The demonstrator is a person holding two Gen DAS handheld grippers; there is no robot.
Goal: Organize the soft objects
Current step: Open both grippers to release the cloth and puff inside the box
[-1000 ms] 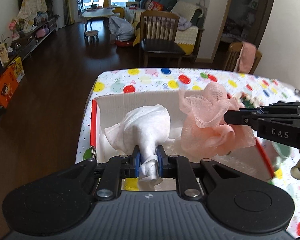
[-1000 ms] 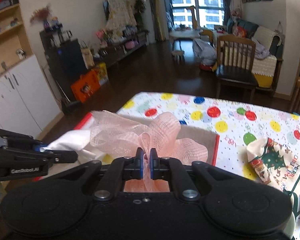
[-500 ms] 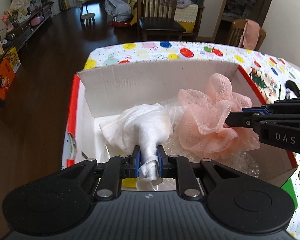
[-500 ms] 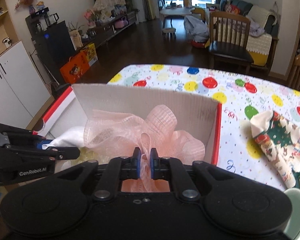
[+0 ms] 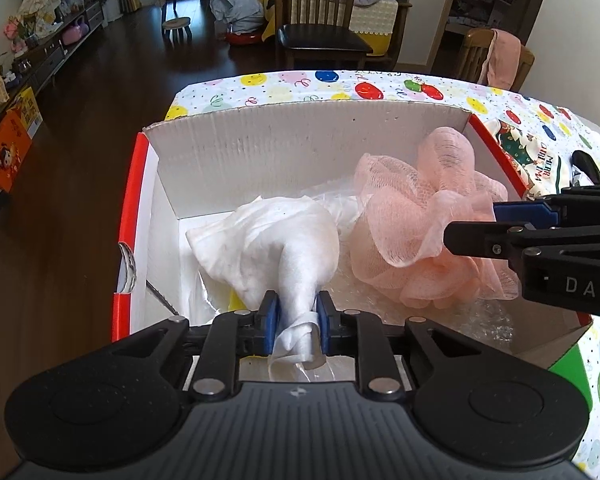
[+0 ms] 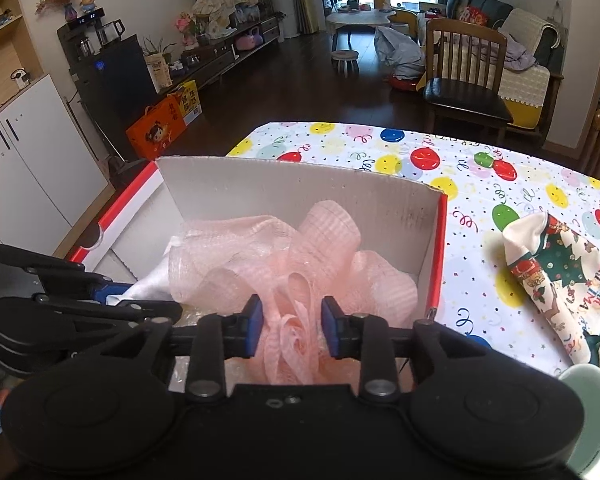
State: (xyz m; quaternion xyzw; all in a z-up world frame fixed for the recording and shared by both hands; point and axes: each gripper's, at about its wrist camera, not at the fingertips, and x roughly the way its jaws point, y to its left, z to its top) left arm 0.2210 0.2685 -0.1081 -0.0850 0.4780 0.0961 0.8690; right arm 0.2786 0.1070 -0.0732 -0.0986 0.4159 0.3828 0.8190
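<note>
A white cardboard box with red edges (image 5: 300,148) stands on the table; it also shows in the right wrist view (image 6: 292,192). My left gripper (image 5: 296,324) is shut on a white cloth (image 5: 276,240) whose bulk hangs down inside the box. My right gripper (image 6: 292,326) is open, its blue pads apart on either side of a pink mesh bath pouf (image 6: 284,264) that rests inside the box. In the left wrist view the pouf (image 5: 424,224) lies at the box's right side, with the right gripper's fingers (image 5: 484,240) reaching into it.
The table has a balloon-print cloth (image 6: 400,152). A Christmas-print fabric bag (image 6: 560,280) lies to the right of the box, and a pale green cup (image 6: 592,412) is at the right near edge. Bubble wrap (image 5: 480,320) lines the box's bottom. A wooden chair (image 5: 320,20) stands beyond the table.
Both grippers have gone lower into the box. My right gripper has opened and let go of the pink pouf, which now rests in the box. The left stays shut on the white cloth.
</note>
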